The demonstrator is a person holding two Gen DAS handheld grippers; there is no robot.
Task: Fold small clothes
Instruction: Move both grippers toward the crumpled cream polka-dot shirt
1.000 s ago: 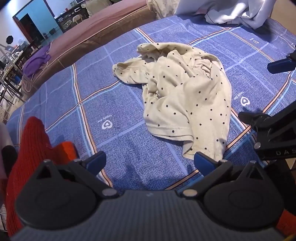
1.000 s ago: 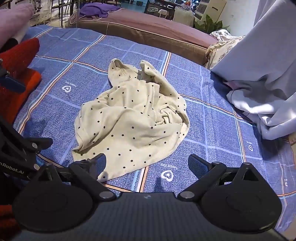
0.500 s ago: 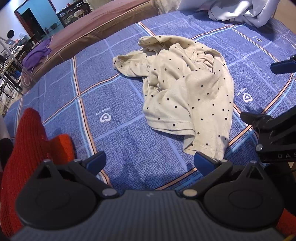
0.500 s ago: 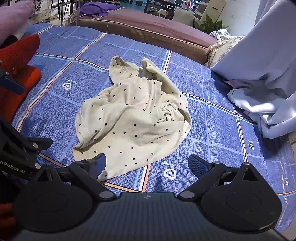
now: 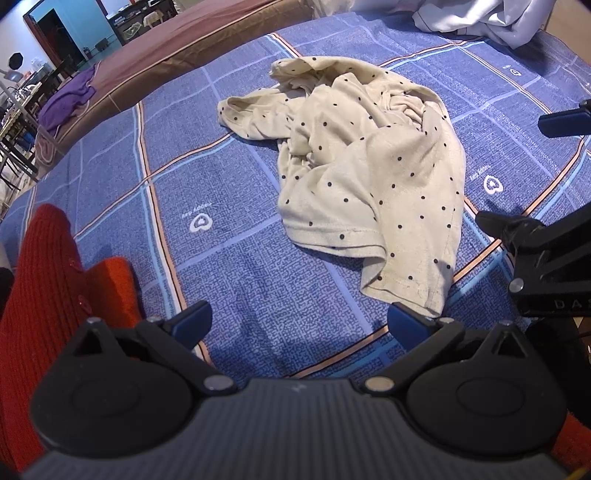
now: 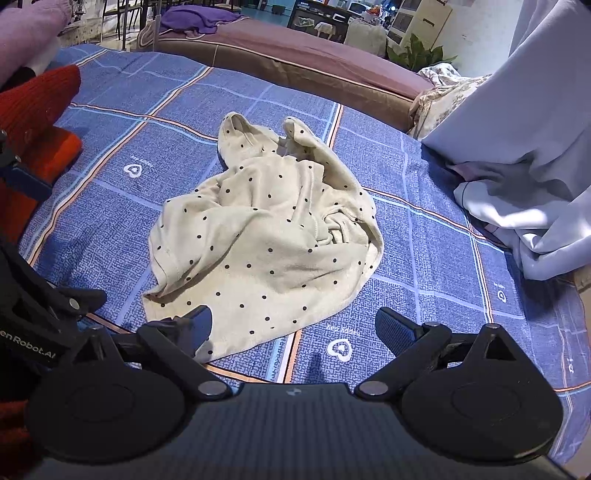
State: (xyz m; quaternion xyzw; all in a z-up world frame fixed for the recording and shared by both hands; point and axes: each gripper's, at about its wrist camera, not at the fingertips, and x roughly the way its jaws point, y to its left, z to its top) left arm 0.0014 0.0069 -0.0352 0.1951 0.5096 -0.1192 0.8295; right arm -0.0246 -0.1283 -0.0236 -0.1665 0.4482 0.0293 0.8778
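Note:
A crumpled cream garment with black dots [image 5: 369, 177] [image 6: 266, 243] lies in a heap on the blue checked bed cover [image 5: 236, 258] [image 6: 424, 236]. My left gripper [image 5: 299, 325] hovers open over bare cover, its right fingertip close to the garment's near hem corner. My right gripper [image 6: 293, 326] is open too, with its left fingertip over the garment's near edge and nothing between the fingers. Each gripper shows at the side of the other's view.
A red knitted sleeve [image 5: 40, 295] [image 6: 33, 107] fills the left side. A pale grey sheet pile [image 6: 524, 177] [image 5: 480, 18] lies at the far right of the bed. A brown mattress edge [image 6: 295, 62] with a purple cloth [image 5: 70, 99] runs along the back.
Both grippers have moved forward toward the garment, which now looms larger and sits nearer the fingertips. The garment itself has not moved, and both grippers stay open.

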